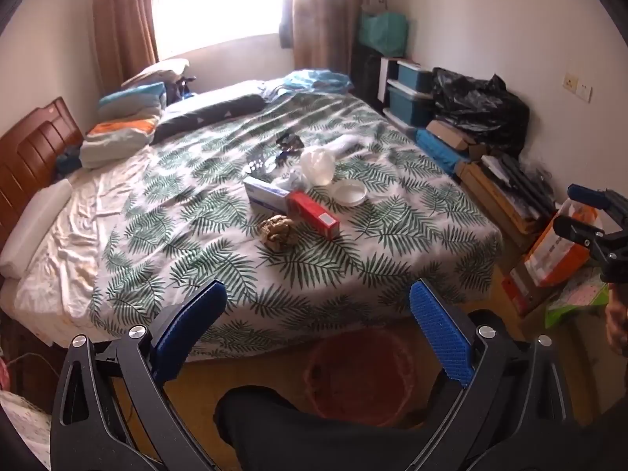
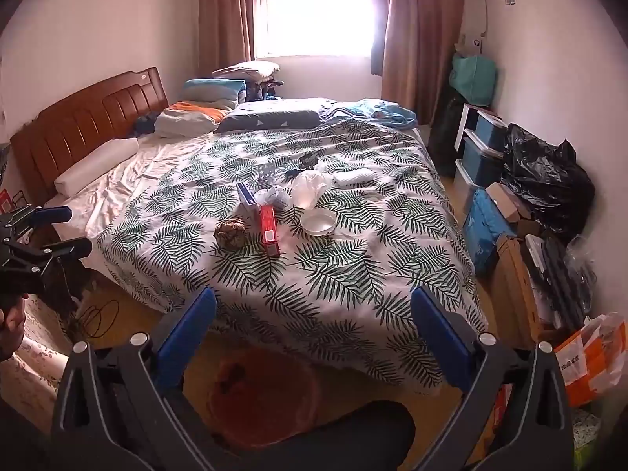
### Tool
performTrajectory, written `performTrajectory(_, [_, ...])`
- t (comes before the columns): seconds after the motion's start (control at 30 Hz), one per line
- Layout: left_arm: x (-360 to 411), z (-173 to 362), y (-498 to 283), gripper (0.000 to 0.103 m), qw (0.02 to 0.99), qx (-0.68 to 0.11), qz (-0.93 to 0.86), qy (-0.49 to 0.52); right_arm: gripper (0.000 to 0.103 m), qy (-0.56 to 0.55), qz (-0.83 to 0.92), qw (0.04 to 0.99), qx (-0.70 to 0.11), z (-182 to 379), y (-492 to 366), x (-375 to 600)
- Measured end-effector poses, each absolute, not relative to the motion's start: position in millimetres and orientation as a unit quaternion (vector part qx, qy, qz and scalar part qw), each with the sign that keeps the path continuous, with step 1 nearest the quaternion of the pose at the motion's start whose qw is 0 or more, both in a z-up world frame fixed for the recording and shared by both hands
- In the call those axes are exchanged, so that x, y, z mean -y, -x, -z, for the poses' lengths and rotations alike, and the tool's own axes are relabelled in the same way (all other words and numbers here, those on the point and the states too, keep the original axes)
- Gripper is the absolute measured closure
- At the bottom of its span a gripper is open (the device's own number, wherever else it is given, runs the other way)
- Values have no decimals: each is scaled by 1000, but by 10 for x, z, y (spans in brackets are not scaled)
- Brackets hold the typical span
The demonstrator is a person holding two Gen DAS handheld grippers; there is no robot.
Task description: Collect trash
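Trash lies in a cluster mid-bed: a crumpled brown paper ball (image 1: pixel 277 232) (image 2: pixel 230 234), a red box (image 1: pixel 313 214) (image 2: pixel 269 229), a blue-white box (image 1: pixel 266 193) (image 2: pixel 247 195), a white round lid (image 1: pixel 350 192) (image 2: pixel 318 221), a clear plastic bag (image 1: pixel 318 165) (image 2: pixel 308 187), a blister pack (image 1: pixel 256 165) (image 2: pixel 270 171) and dark wrappers (image 1: pixel 288 143). A red-brown bin (image 1: pixel 361 376) (image 2: pixel 267 396) stands on the floor at the bed's foot. My left gripper (image 1: pixel 318 322) is open and empty above the bin. My right gripper (image 2: pixel 314 325) is open and empty too.
The bed (image 1: pixel 353 271) has a leaf-print cover, pillows and a wooden headboard (image 2: pixel 82 121). Along the right wall stand blue bins (image 1: pixel 408 94), a black bag (image 1: pixel 479 110), cardboard boxes (image 2: pixel 514 274) and an orange bag (image 2: pixel 592 357). A cable (image 2: pixel 100 314) lies on the floor at left.
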State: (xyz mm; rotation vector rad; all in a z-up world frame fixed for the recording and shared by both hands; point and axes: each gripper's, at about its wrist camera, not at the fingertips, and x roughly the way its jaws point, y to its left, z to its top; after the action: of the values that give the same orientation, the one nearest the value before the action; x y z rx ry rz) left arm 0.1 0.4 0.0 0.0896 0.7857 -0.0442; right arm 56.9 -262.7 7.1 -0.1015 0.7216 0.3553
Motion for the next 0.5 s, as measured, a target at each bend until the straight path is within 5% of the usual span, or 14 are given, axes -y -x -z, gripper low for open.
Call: performTrajectory(0.5, [68, 36, -4, 6, 922, -383, 20, -44, 5, 60, -170, 918, -354, -33, -388, 2538])
